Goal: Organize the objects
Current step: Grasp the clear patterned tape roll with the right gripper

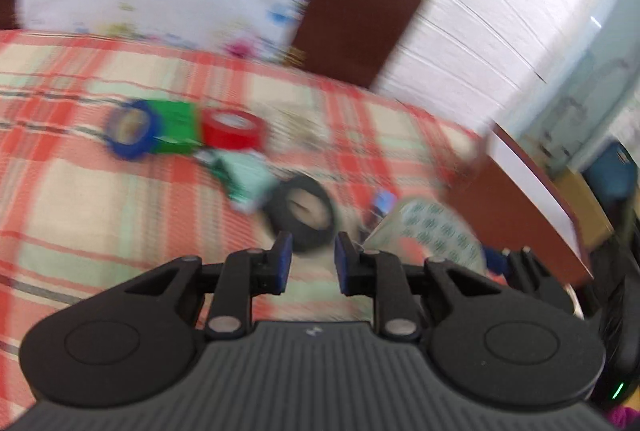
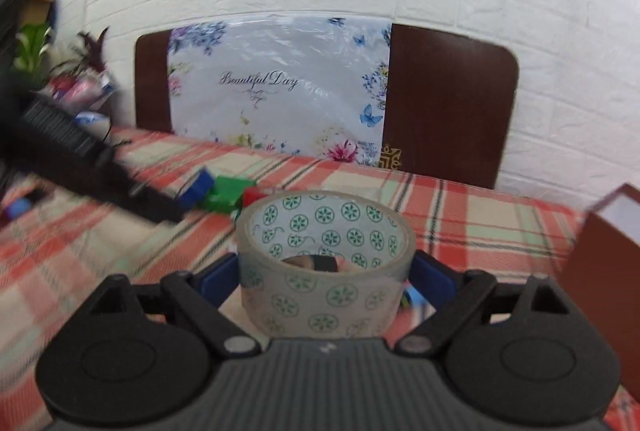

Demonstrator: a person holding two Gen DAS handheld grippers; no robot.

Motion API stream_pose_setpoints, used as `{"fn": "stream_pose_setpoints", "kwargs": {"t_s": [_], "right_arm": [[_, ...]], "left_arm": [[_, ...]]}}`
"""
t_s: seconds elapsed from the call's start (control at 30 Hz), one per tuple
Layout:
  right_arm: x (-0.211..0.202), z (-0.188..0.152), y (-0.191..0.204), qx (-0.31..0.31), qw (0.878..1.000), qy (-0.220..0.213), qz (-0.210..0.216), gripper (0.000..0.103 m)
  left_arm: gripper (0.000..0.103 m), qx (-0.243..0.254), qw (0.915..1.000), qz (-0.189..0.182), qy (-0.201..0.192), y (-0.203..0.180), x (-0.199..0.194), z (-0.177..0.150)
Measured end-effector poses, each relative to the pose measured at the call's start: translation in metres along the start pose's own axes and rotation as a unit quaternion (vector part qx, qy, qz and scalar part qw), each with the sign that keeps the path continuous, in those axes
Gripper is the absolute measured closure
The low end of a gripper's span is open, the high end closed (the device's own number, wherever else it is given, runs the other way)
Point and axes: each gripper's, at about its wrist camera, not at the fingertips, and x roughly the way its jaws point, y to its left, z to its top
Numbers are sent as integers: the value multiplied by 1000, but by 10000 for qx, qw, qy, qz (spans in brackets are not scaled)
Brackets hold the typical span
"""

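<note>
My right gripper [image 2: 326,277] is shut on a clear tape roll [image 2: 320,295] printed with green flowers; both blue pads rest against its sides. In the blurred left wrist view, my left gripper [image 1: 312,261] stands narrowly open with nothing between its fingers. A black tape roll [image 1: 302,215] lies just beyond its tips on the plaid cloth [image 1: 100,191]. Farther back sit a blue tape roll [image 1: 132,129], a green block [image 1: 176,127] and a red tape roll [image 1: 232,131] in a row. The flowered roll [image 1: 436,231] also shows to the right of the left gripper.
A mint packet [image 1: 244,179] lies between the red and black rolls. A flowered plastic bag [image 2: 280,83] leans on a brown headboard [image 2: 448,103] by the white brick wall. A brown open box [image 2: 600,271] stands at the right. Plants and clutter [image 2: 80,71] sit far left.
</note>
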Motion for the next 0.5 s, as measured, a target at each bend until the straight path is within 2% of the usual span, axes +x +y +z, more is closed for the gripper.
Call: {"fn": "stream_pose_setpoints", "kwargs": {"t_s": [0.1, 0.2, 0.3, 0.43, 0.5], "right_arm": [[-32, -30, 5, -266, 9991, 213, -269, 10], [-45, -52, -3, -6, 9981, 525, -332, 9], [-48, -64, -11, 187, 9960, 808, -319, 9], [-57, -70, -15, 204, 9964, 778, -279, 7], [-60, -71, -15, 190, 9968, 732, -245, 9]], "left_arm": [[76, 350, 9983, -292, 373, -34, 15, -15], [76, 693, 9944, -310, 732, -66, 34, -29], [76, 1048, 9898, -22, 961, -91, 50, -41], [77, 1498, 9789, 527, 1285, -105, 69, -56], [84, 1545, 9767, 550, 1384, -106, 73, -61]]}}
